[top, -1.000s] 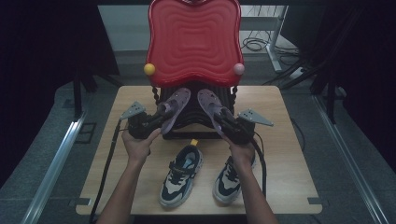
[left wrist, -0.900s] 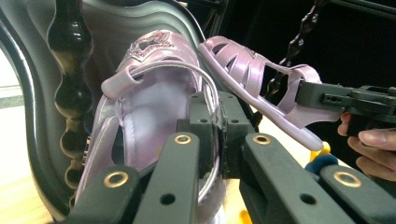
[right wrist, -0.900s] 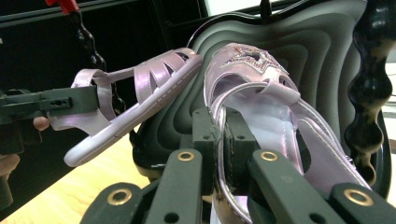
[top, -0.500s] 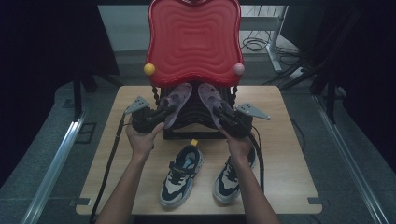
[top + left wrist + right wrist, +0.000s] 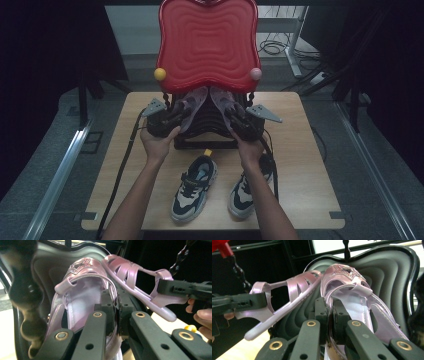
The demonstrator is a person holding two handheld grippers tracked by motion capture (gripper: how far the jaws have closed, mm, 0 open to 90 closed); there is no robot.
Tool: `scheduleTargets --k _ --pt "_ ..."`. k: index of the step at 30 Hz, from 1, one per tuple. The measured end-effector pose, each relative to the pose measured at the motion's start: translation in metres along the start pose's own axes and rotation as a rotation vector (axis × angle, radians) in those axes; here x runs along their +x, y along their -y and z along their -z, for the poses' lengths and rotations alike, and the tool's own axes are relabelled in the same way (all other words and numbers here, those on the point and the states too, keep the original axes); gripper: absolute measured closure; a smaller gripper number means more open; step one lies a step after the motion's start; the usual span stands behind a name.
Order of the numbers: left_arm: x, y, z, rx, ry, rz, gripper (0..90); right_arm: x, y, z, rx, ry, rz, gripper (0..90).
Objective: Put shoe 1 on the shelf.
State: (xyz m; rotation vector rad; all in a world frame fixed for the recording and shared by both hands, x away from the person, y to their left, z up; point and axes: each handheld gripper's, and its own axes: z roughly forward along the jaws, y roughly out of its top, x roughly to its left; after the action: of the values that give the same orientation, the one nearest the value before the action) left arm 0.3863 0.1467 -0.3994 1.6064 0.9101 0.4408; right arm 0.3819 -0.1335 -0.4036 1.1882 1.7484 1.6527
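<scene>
In the high view, the left claw [image 5: 172, 116] and the right claw [image 5: 235, 116] are each pinching one pink sandal, the left sandal [image 5: 192, 102] and the right sandal [image 5: 221, 100], and the two are lying toe to toe on the black ribbed seat [image 5: 207, 125] at the far middle of the wooden table [image 5: 310, 165], just under the tall red wavy backrest [image 5: 206, 45]. A yellow knob [image 5: 160, 74] and a pink knob [image 5: 255, 74] are sitting at the backrest's lower corners. Near the person, two dark blue and cream sneakers are standing on the table, the left sneaker [image 5: 193, 186] between the forearms and the right sneaker [image 5: 245, 192] partly under the right forearm. In the left gripper view, the left claw [image 5: 115, 312] is pressing its jaws together on the side rim of the left sandal [image 5: 80, 290], which is resting on the seat [image 5: 50, 265], while the other sandal [image 5: 135, 277] is being held tilted by the other gripper at the right. In the right gripper view, the right claw [image 5: 329, 315] is clamping the rim of the right sandal [image 5: 352, 290], with its glittery star toe pointing far onto the seat [image 5: 392, 270], and the left sandal [image 5: 287, 290] is hanging tilted at the left.
</scene>
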Motion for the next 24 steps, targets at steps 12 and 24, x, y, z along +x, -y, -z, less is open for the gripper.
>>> scheduleTargets --k 12,24 --pt "0.004 -0.002 -0.02 -0.017 -0.032 -0.005 86.5 -0.001 0.002 -0.021 -0.002 0.046 -0.006 85.5" --pt "0.008 0.001 -0.036 -0.019 -0.122 -0.061 86.3 -0.008 0.008 -0.041 -0.031 0.119 -0.009 85.5"
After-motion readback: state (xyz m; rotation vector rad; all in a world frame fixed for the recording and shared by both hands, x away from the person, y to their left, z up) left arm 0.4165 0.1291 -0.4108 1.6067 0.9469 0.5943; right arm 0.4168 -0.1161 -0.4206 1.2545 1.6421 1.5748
